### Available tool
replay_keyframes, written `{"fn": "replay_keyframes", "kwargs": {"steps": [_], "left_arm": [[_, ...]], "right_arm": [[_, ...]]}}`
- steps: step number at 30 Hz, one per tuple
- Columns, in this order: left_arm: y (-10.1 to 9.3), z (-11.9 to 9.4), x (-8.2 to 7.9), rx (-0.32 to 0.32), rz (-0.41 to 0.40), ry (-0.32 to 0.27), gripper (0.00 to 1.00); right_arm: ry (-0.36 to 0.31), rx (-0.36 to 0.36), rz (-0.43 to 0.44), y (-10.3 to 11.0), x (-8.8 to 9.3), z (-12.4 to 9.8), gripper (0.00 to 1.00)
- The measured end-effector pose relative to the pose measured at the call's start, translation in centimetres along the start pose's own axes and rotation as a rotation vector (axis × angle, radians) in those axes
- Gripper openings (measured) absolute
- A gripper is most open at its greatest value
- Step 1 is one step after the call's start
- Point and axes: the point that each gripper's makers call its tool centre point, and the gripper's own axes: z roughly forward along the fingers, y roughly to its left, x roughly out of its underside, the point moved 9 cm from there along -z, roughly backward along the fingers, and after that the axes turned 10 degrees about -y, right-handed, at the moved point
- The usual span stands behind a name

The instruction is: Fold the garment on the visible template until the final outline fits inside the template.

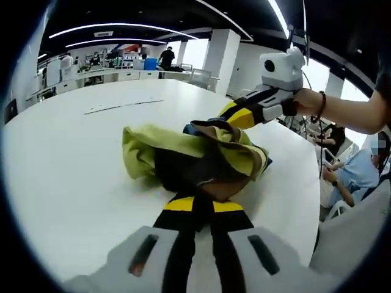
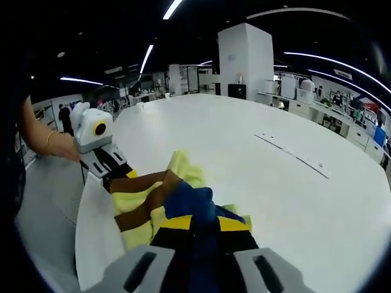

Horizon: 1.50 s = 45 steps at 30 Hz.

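A wide open-plan office with a dark ceiling, curved light strips and white columns is seen behind a large white desk [image 1: 73,177] in the left gripper view. The left tongs [image 1: 197,194] rise from the bottom of this view, and their yellow-tipped black jaws are clenched on the near edge of the garment [image 1: 195,155], a bunched heap of yellow-green, brown and blue cloth lying on the desk directly ahead of them. At the far side of the heap, up and to the right of the left tongs, the right tongs [image 1: 235,116] are held by a hand with a bracelet at the wrist, and their tips are buried in the cloth. A thin line of tape [image 1: 122,106] is seen on the desk well beyond the garment. Seated people are seen off the desk's right edge.

In the right gripper view the same desk [image 2: 275,195] stretches away toward workstations and a white column. The right tongs [image 2: 198,226] are closed on a blue fold of the garment [image 2: 159,201], whose yellow and brown stripes spread to their left. The left tongs [image 2: 119,174], held by a hand at the left, grip the far striped edge near the desk's rim. Tape marks [image 2: 293,152] lie well off to the right
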Motion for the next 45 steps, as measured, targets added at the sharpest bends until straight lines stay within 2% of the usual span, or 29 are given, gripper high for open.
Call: {"fn": "replay_keyframes", "kwargs": {"steps": [4,13,20,30,45], "left_arm": [[0.0,-0.4,-0.3,-0.008,-0.023,-0.021,0.00],[-0.3,-1.6,-1.4,-0.010,-0.024,-0.064,0.00],[-0.3,-2.3,-2.2,-0.029,0.010,-0.069,0.00],[0.5,-4.1,-4.1,-0.086,0.050,-0.107,0.00],[2.1,-6.6,-6.1,-0.153,0.100,-0.121,0.00]], "right_arm": [[-0.003,0.021,-0.033,0.1,-0.3,-0.4,0.00],[-0.037,0.069,-0.020,0.0,-1.1,-2.0,0.00],[-0.043,0.139,-0.019,-0.6,-1.4,-3.7,0.00],[-0.088,0.239,0.010,-1.3,-1.9,-6.9,0.00],[-0.096,0.308,0.028,-0.6,-1.4,-9.8,0.00]]}}
